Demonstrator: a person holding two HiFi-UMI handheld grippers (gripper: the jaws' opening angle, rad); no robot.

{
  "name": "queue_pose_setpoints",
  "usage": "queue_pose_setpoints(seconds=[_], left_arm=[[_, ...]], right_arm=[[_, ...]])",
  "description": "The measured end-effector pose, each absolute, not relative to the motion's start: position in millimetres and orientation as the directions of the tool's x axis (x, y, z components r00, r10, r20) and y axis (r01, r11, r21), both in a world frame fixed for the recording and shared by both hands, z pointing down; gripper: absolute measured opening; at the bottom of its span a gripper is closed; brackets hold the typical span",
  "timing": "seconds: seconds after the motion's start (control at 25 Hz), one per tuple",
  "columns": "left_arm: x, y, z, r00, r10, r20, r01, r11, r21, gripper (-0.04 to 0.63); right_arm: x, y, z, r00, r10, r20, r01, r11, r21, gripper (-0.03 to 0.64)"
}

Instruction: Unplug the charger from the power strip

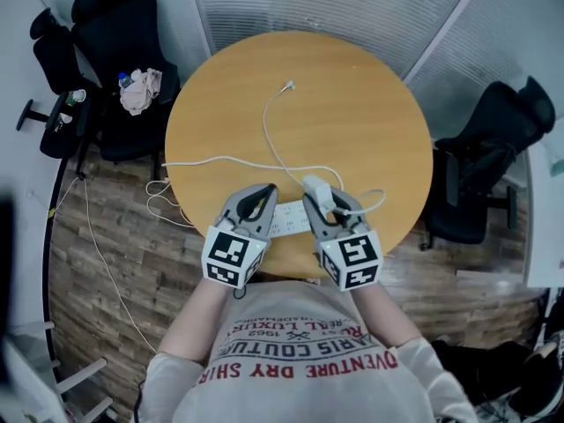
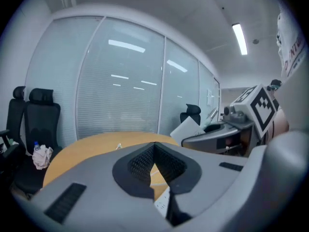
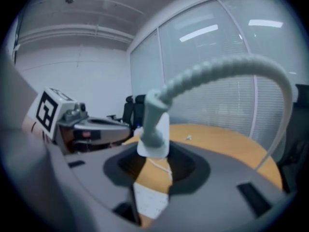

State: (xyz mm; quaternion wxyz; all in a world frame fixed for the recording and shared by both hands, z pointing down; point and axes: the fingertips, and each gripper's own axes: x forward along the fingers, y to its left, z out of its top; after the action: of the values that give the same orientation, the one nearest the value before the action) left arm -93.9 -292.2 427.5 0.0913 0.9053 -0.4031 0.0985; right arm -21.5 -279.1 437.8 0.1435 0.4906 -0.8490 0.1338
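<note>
My right gripper (image 1: 319, 197) is shut on the white charger (image 1: 316, 186), held up clear of the white power strip (image 1: 289, 220) on the round wooden table (image 1: 370, 113). In the right gripper view the charger (image 3: 155, 132) sits between the pads, its pale cable (image 3: 227, 66) arching up and right, with the strip (image 3: 150, 199) below. The cable (image 1: 271, 148) runs across the table to a loose plug end (image 1: 289, 85). My left gripper (image 1: 264, 192) hovers beside it, jaws together with nothing in them; its fingertips (image 2: 153, 146) meet above the strip (image 2: 163, 204).
The strip's white cord (image 1: 211, 160) trails off the table's left edge to the wooden floor. A black chair (image 1: 115, 33) with a cloth and a bottle stands at the left, another black chair (image 1: 493, 148) at the right. Glass walls with blinds lie behind.
</note>
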Motion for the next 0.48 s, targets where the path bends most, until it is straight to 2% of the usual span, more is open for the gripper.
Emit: queue_pose_setpoints(seconds=[0.16,0.48], left_arm=[[-110,-286,378,0.643,-0.754,0.129,-0.765,-0.639,0.079,0.032],[-125,-269,341,0.652,-0.758,0.013,-0.756,-0.649,0.085,0.032]], right_arm=[[-16,-280,409,-0.482,-0.826,0.292,-0.874,0.475,-0.1,0.155],[-14,-280,383,-0.488,-0.845,0.218,-0.872,0.479,-0.095,0.153]])
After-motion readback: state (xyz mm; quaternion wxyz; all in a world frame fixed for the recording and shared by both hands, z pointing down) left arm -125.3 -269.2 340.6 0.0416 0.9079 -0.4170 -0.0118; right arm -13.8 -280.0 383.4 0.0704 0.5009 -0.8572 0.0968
